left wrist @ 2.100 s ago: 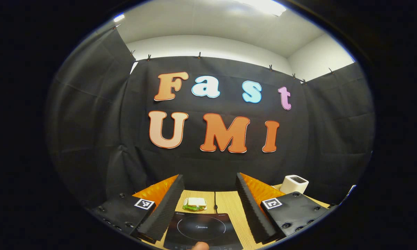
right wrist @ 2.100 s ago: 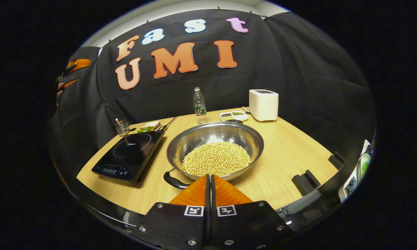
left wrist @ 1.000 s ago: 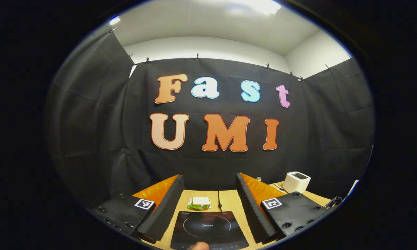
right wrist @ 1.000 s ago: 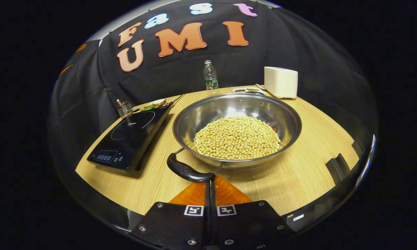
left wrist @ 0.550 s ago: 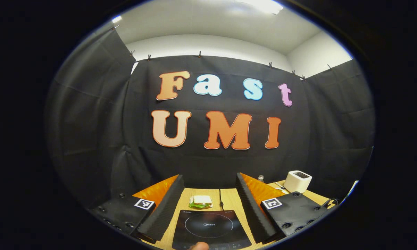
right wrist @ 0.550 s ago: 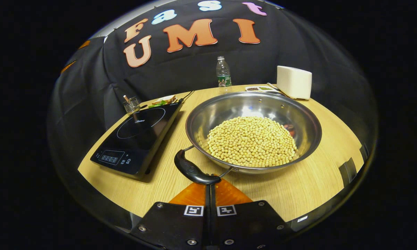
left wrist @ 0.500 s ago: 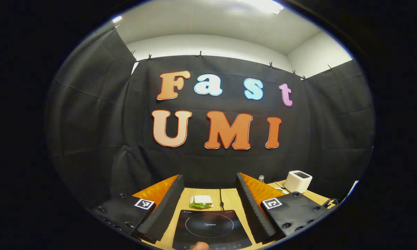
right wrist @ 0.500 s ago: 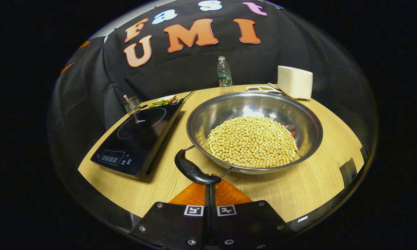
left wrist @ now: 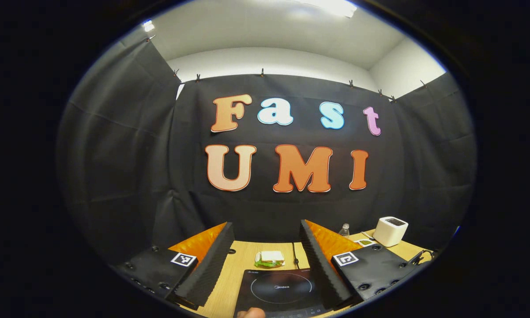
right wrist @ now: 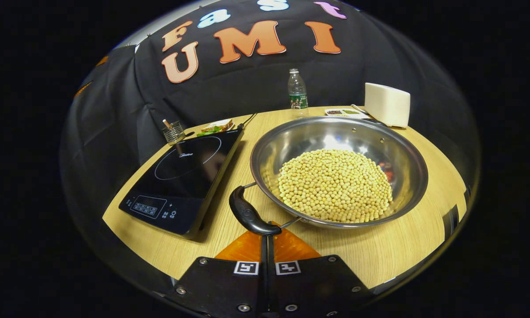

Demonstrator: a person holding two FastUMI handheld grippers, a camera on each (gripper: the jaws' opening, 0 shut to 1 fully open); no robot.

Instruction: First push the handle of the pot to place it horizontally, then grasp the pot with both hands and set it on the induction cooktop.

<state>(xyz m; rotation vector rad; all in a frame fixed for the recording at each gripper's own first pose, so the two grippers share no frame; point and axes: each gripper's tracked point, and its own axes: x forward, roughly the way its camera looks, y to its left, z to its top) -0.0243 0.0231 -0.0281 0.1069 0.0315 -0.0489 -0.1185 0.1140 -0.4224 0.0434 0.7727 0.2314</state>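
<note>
Right gripper view: the right gripper [right wrist: 267, 236] has its orange fingers pressed together with nothing between them, their tips just under the pot's black moulded handle [right wrist: 250, 216], which runs slantwise across the tips. The pot [right wrist: 408, 176] is a wide, shallow bowl of polished steel, heaped with small round yellow beans [right wrist: 335, 184]. It stands on the pale wood-grain counter [right wrist: 392, 247], just beside the flat glossy black induction cooktop [right wrist: 185, 172] with its thin ring marking. Behind it are a clear plastic bottle [right wrist: 297, 90] and a boxy white toaster [right wrist: 387, 104]. In the left gripper view, the left gripper [left wrist: 265, 258] holds its ribbed black foam fingers [left wrist: 205, 265] wide apart above the cooktop's near end, gripping nothing. A sandwich [left wrist: 270, 259] lies beyond.
</note>
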